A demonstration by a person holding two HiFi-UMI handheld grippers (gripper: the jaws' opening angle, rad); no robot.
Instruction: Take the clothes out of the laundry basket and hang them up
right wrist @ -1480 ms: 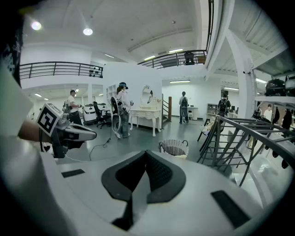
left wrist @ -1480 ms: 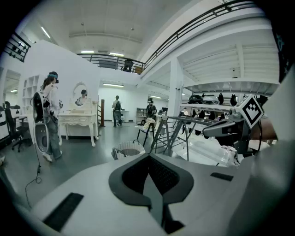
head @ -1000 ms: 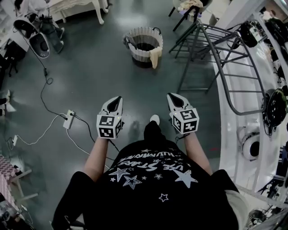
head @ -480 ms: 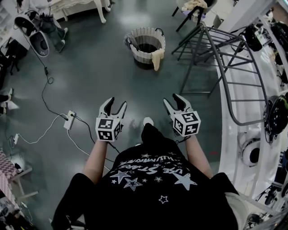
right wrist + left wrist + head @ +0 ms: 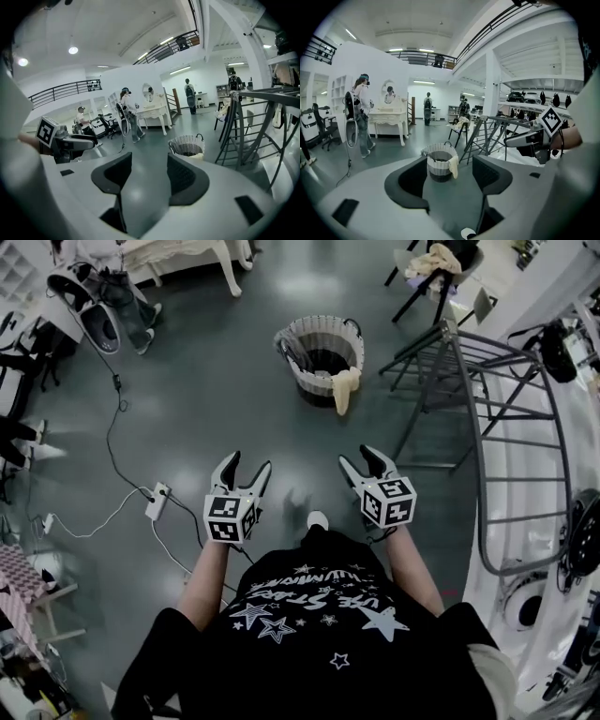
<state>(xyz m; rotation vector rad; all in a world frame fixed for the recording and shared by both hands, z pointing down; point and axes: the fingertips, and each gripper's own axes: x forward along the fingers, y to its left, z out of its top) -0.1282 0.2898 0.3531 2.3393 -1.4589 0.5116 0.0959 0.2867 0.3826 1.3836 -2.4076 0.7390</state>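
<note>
Your left gripper [image 5: 247,465] and right gripper [image 5: 358,458] hover side by side, jaws just opening, released, nothing between them. Far ahead stands the laundry basket [image 5: 298,367], a pale garment [image 5: 345,388] draped over its right rim, beside a drying rack [image 5: 441,343].

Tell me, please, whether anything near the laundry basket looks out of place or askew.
A pale garment hangs over the laundry basket's rim, partly outside it. A power strip lies loose on the floor beside the person, a possible trip hazard. Nothing looks spilled or damaged.
</note>
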